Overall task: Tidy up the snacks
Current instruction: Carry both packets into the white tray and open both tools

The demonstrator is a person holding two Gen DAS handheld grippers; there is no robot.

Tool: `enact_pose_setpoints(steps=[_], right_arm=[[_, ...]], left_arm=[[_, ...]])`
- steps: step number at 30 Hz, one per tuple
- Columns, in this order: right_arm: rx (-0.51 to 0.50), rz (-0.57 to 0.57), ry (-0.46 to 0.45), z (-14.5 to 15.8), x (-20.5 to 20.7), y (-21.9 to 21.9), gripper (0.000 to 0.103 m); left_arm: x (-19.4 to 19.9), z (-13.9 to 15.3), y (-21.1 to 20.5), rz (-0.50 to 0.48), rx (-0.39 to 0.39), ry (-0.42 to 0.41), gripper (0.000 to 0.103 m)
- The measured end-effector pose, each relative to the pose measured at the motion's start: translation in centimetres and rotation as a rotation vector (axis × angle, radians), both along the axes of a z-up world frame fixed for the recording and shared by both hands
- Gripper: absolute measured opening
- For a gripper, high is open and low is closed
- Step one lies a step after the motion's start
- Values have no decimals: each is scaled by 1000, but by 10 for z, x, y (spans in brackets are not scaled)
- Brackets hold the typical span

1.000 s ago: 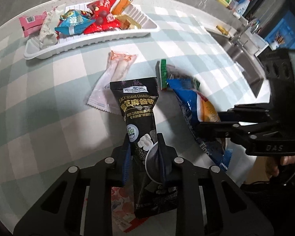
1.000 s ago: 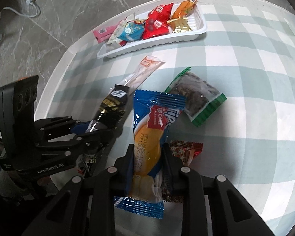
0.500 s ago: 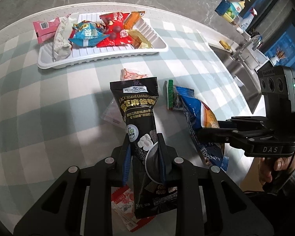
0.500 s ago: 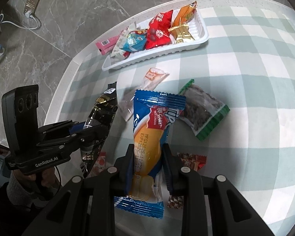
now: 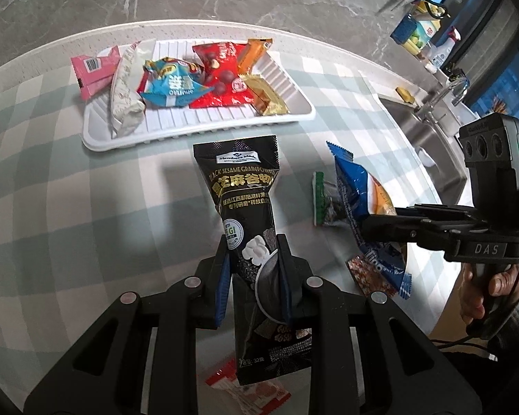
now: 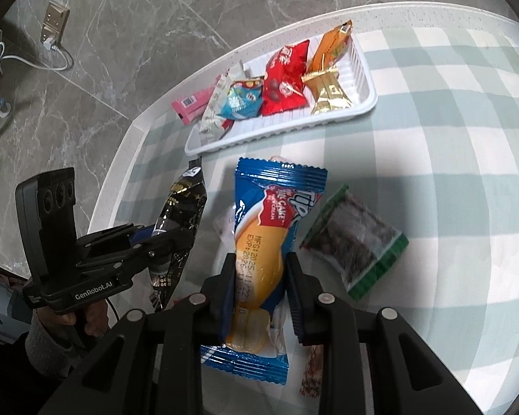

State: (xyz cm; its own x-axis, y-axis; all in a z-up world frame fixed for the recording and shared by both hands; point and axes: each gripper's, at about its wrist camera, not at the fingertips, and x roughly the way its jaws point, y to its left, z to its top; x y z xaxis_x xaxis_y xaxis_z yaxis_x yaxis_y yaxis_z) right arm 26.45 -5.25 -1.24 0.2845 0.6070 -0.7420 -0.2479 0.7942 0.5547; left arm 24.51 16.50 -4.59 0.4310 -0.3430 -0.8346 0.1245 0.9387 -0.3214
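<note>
Snacks are midway to the white tray (image 5: 287,119): the left claw (image 5: 254,269) is clamped on a black sesame pouch (image 5: 245,204), the right claw (image 6: 261,276) on a blue cake packet (image 6: 276,228), both lifted above the checked surface (image 5: 69,207). I judge the best move is to carry each over the tray's bare ribbed end beside the gold packet (image 5: 264,95) and let go low, since glossy film slides and springs. The pouch is stiff and tall; the cake packet is puffy, soft, easily crushed. A green-edged packet (image 6: 358,242) lies flat below.
</note>
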Motion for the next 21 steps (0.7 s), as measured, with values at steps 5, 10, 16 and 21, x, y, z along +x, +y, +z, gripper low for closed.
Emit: enact_pose_setpoints(steps=[5, 10, 16, 21], right_arm=[[7, -6, -5, 4, 13, -1, 29], [14, -12, -5, 6, 26, -2, 29], [17, -13, -9, 10, 43, -1, 29], [21, -13, -11, 13, 58, 0, 29]], left_arm=[[9, 2, 7, 13, 3, -4, 21], [19, 4, 12, 25, 6, -8, 21], [32, 6, 19, 38, 7, -13, 21], [45, 8, 25, 52, 6, -18, 21]])
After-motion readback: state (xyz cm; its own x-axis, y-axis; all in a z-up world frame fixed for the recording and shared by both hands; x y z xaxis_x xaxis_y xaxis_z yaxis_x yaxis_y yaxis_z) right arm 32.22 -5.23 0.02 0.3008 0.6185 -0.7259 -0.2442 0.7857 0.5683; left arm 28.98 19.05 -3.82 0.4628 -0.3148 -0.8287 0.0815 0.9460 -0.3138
